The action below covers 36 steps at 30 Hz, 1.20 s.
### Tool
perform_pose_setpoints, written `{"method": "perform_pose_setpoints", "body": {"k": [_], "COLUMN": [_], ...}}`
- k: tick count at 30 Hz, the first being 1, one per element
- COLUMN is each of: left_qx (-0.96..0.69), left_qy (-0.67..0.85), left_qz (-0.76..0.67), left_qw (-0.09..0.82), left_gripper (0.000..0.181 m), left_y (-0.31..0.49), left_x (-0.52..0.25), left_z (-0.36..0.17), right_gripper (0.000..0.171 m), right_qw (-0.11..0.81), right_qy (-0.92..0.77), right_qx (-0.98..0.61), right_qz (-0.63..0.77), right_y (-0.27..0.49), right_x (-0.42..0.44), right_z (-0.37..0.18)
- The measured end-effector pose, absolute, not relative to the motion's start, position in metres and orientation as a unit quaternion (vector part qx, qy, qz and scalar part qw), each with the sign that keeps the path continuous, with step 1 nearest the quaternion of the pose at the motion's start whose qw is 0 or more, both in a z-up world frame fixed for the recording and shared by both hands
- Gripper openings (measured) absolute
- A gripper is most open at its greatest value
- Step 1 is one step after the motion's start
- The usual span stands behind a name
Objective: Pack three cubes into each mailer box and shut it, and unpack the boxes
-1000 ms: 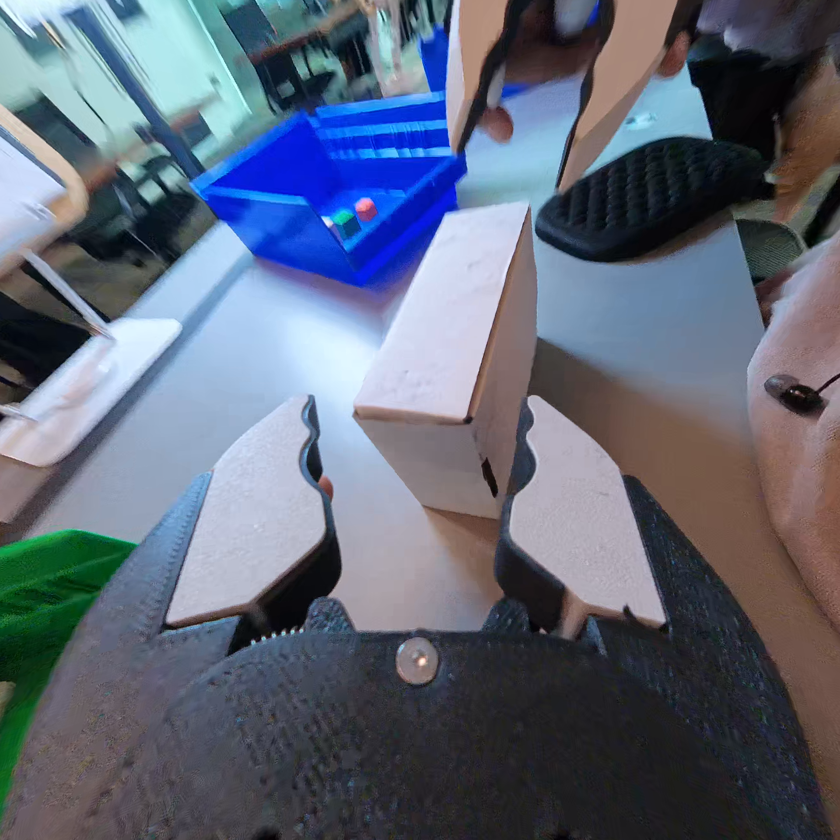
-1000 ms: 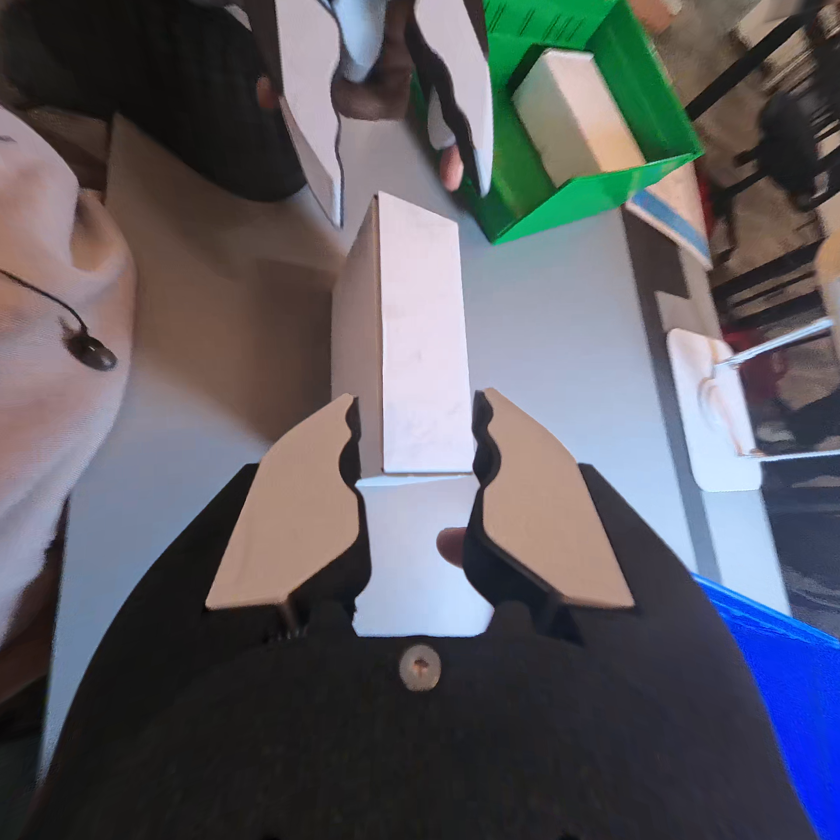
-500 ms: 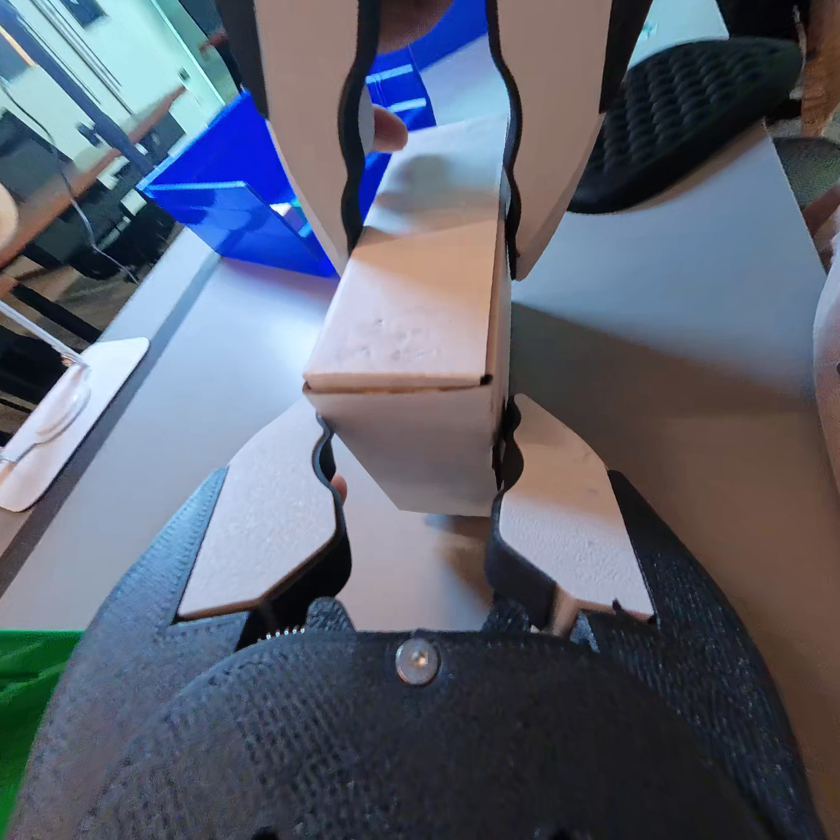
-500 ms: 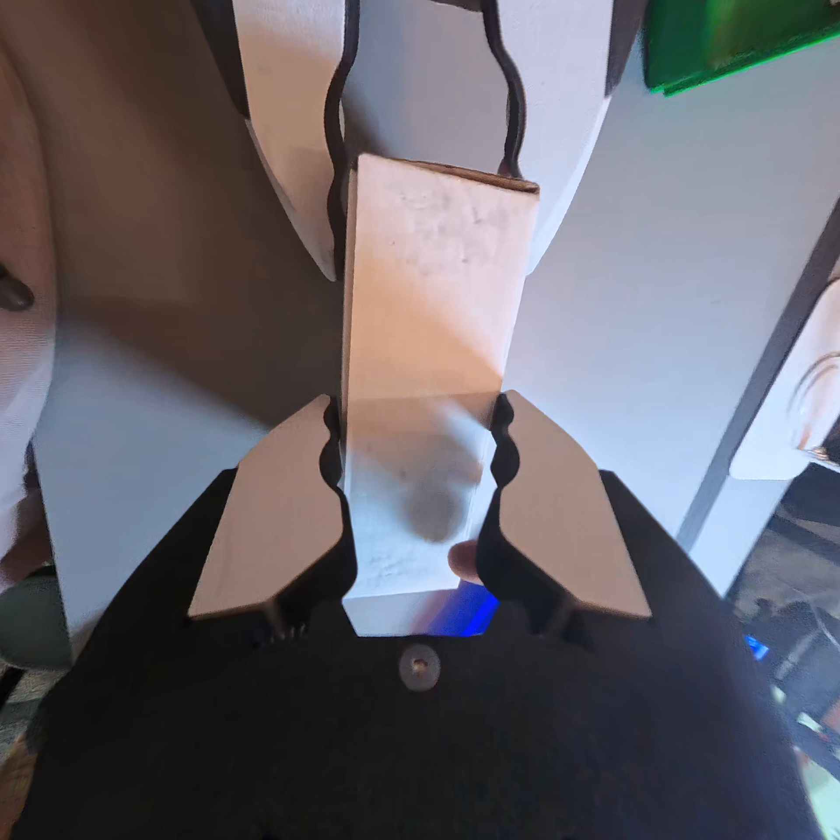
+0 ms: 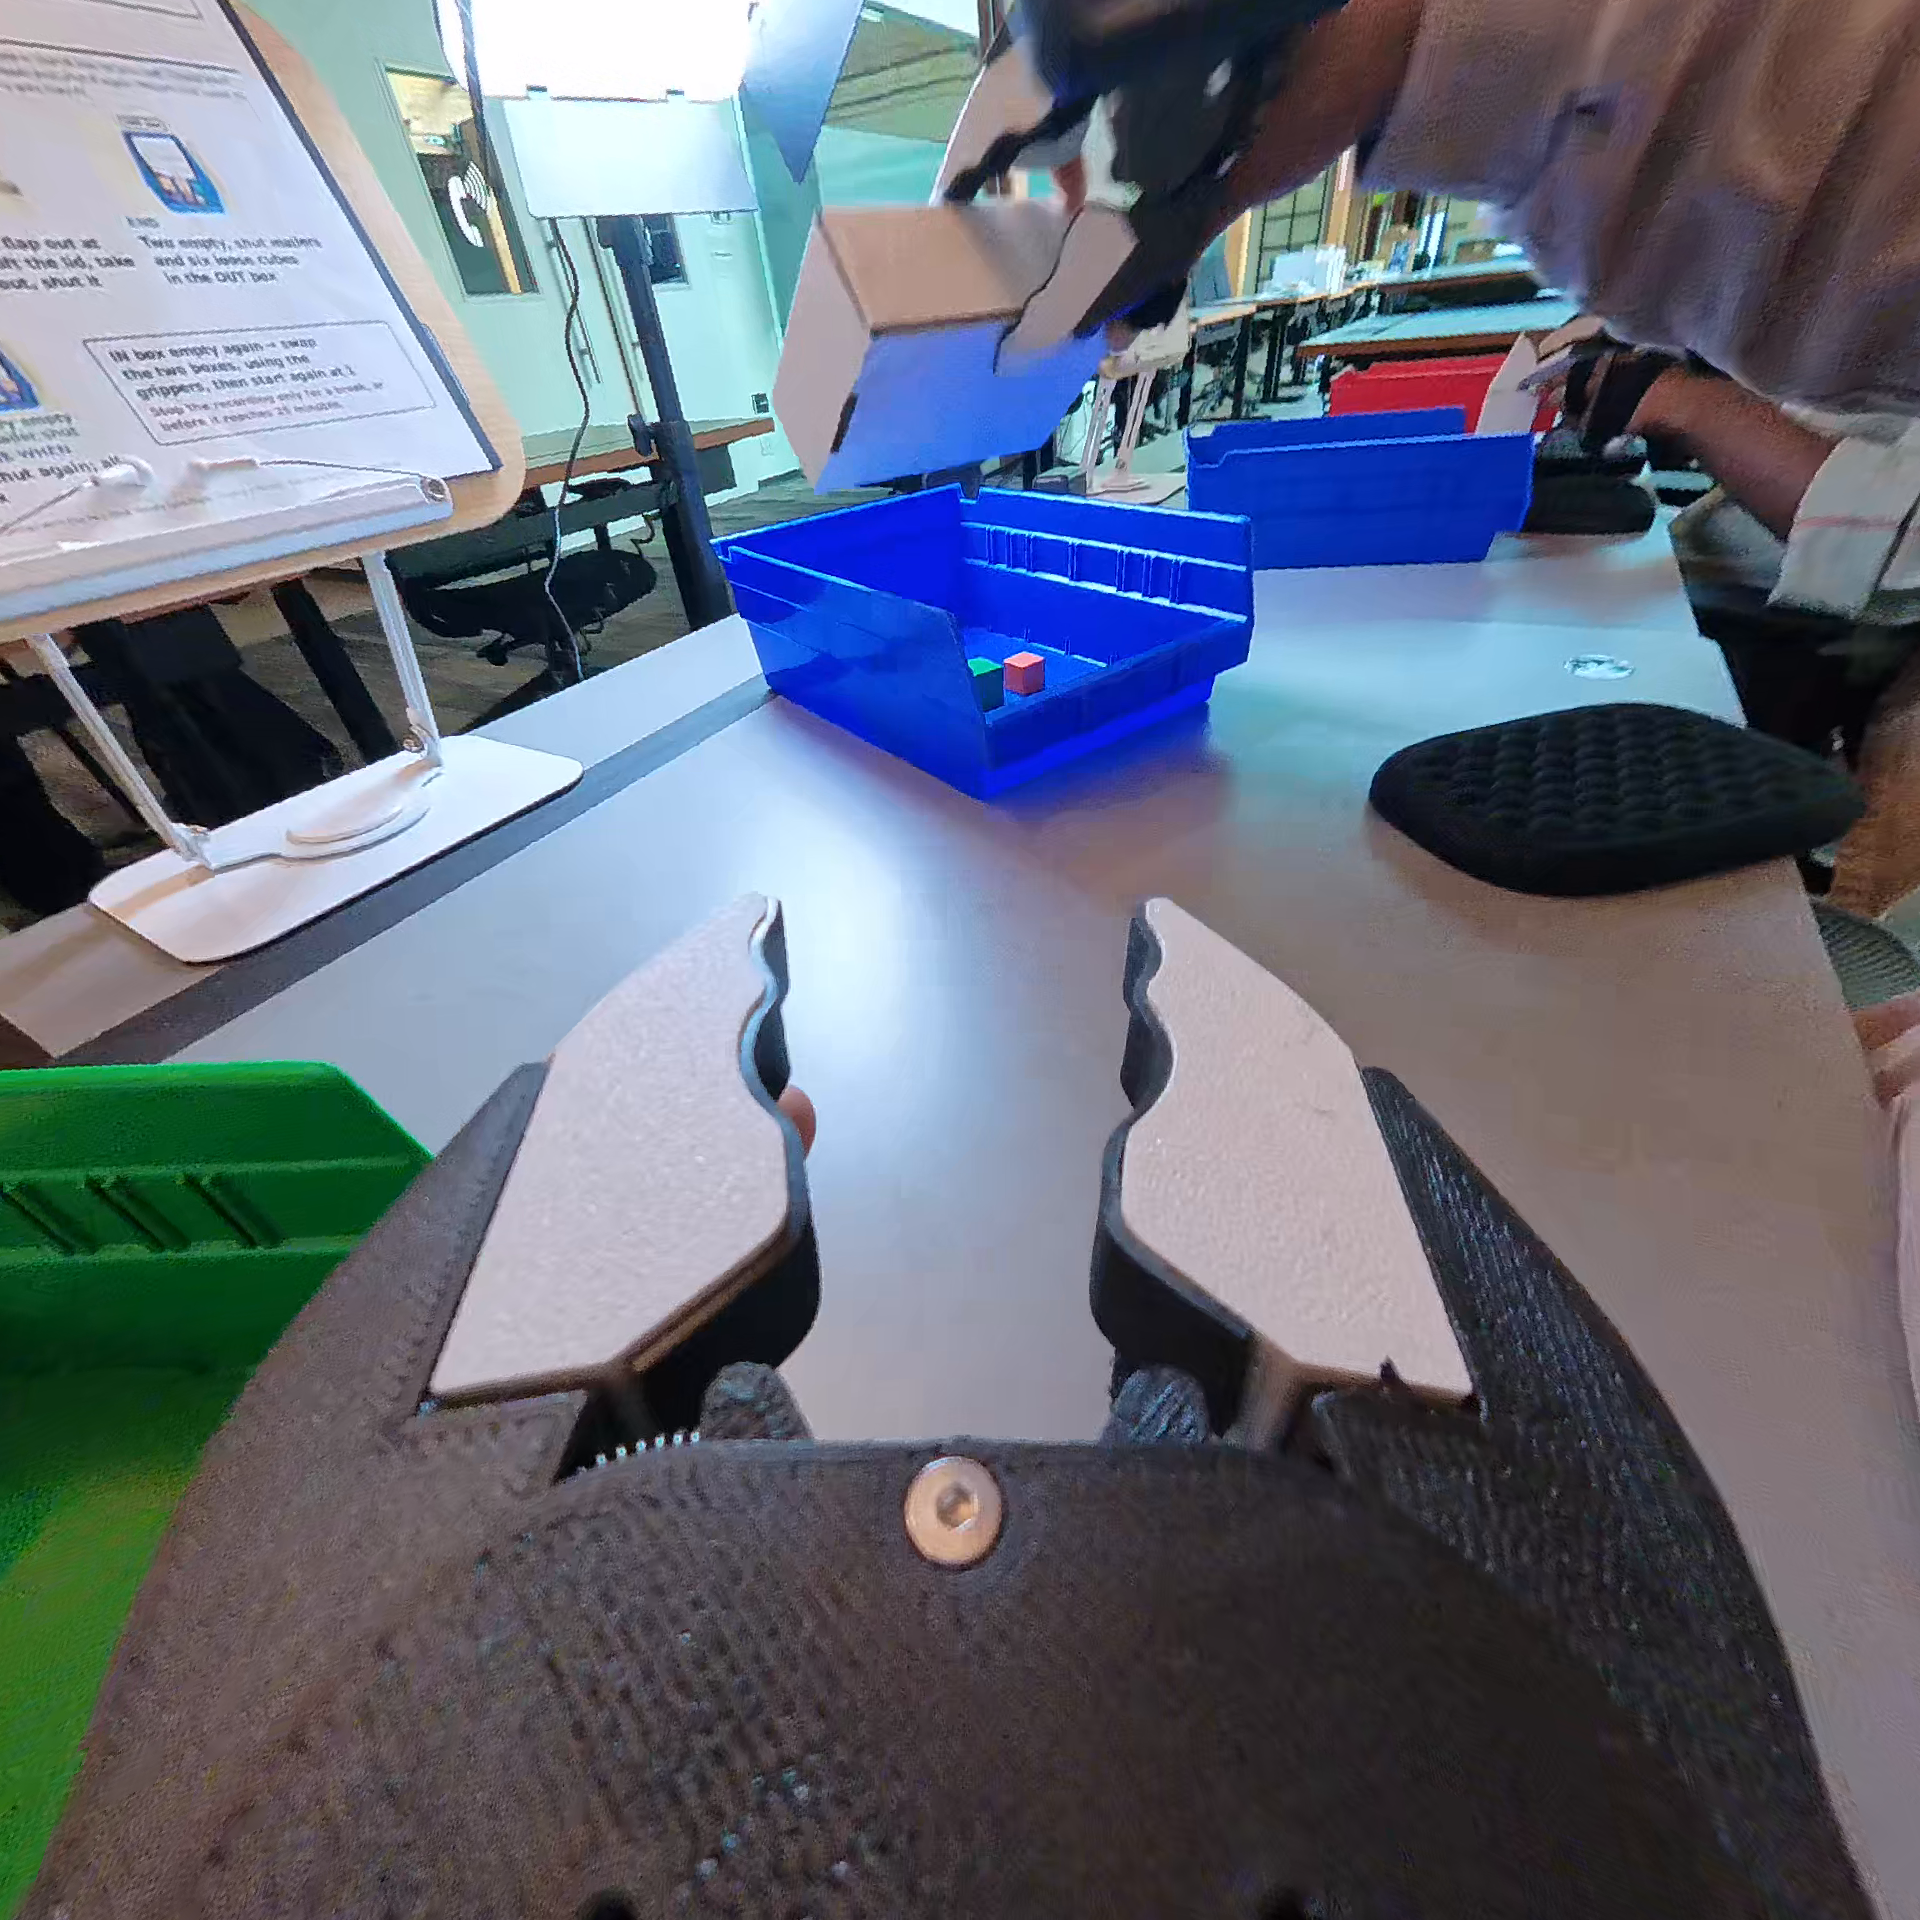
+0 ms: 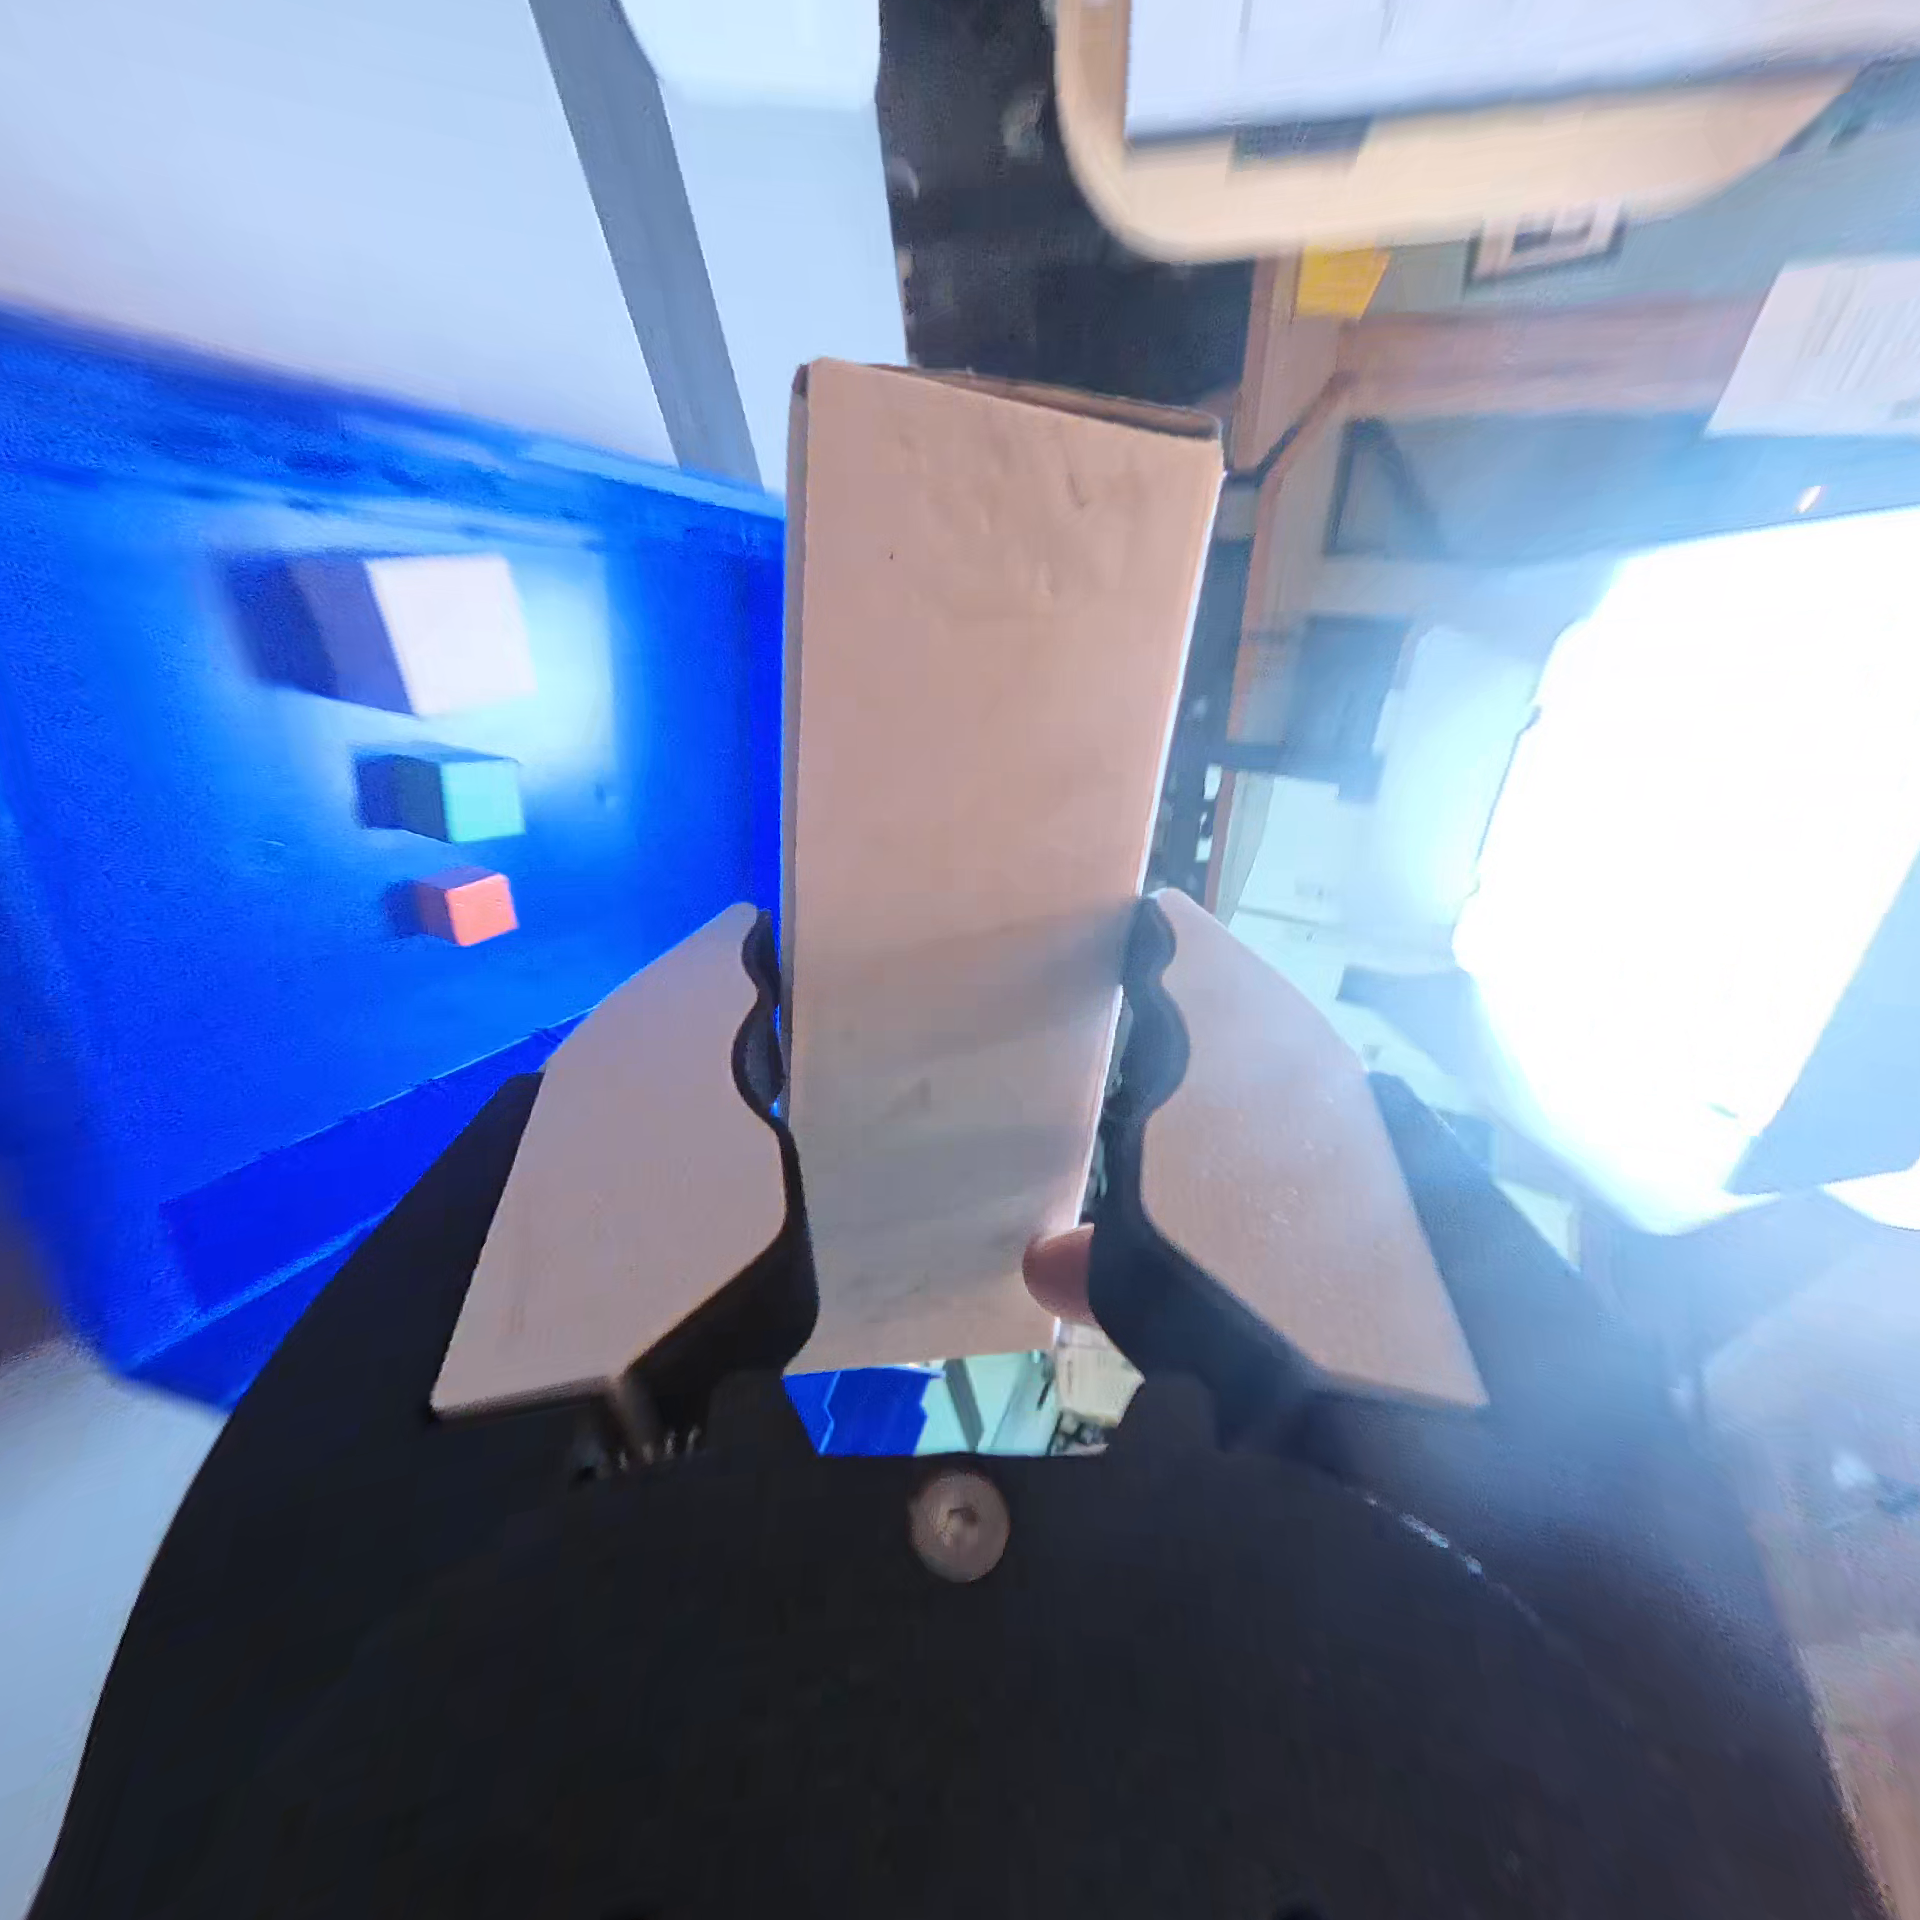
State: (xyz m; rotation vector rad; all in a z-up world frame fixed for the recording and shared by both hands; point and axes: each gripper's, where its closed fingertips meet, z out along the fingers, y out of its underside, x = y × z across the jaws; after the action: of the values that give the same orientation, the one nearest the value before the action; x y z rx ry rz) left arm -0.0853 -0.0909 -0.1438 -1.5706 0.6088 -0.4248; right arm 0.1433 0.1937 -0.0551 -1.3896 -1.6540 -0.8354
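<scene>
My right gripper is shut on a white mailer box and holds it in the air, tilted, over the blue bin. In the bin lie a red cube, a green cube and a pale-topped cube. In the left wrist view the box hangs above the blue bin, with the red cube and green cube inside. My left gripper is open and empty, low over the grey table, well short of the bin.
A green bin sits at my left gripper's lower left. A sheet on a white stand is at the far left. A black textured pad lies at the right. A second blue bin stands farther back. A person's sleeve is at the upper right. The pale-topped cube is about 15 cm from my right fingertips and 40 cm from my left.
The right gripper has lifted the box off the table and carried it over the blue bin. The box has left the left gripper's jaws, which now stand open over bare table.
</scene>
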Motion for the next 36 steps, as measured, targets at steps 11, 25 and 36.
{"method": "perform_pose_setpoints", "body": {"k": [11, 25, 36], "left_qx": [-0.711, -0.726, -0.776], "left_qy": [0.247, 0.246, 0.182], "left_qz": [-0.166, -0.126, 0.036], "left_qw": [0.638, 0.629, 0.603], "left_gripper": [0.06, 0.058, 0.057], "left_y": [-0.081, -0.074, -0.056], "left_x": [-0.096, -0.101, -0.231], "left_z": [-0.159, -0.169, -0.102], "right_gripper": [0.065, 0.052, 0.051], "right_qw": [0.351, 0.291, 0.504], "right_qy": [-0.653, -0.633, -0.542], "right_qx": [-0.561, -0.686, -0.665], "right_qz": [-0.369, -0.21, 0.097], "right_y": [0.316, 0.303, 0.161], "right_x": [0.172, 0.167, 0.104], "right_z": [-0.202, -0.231, -0.12]}}
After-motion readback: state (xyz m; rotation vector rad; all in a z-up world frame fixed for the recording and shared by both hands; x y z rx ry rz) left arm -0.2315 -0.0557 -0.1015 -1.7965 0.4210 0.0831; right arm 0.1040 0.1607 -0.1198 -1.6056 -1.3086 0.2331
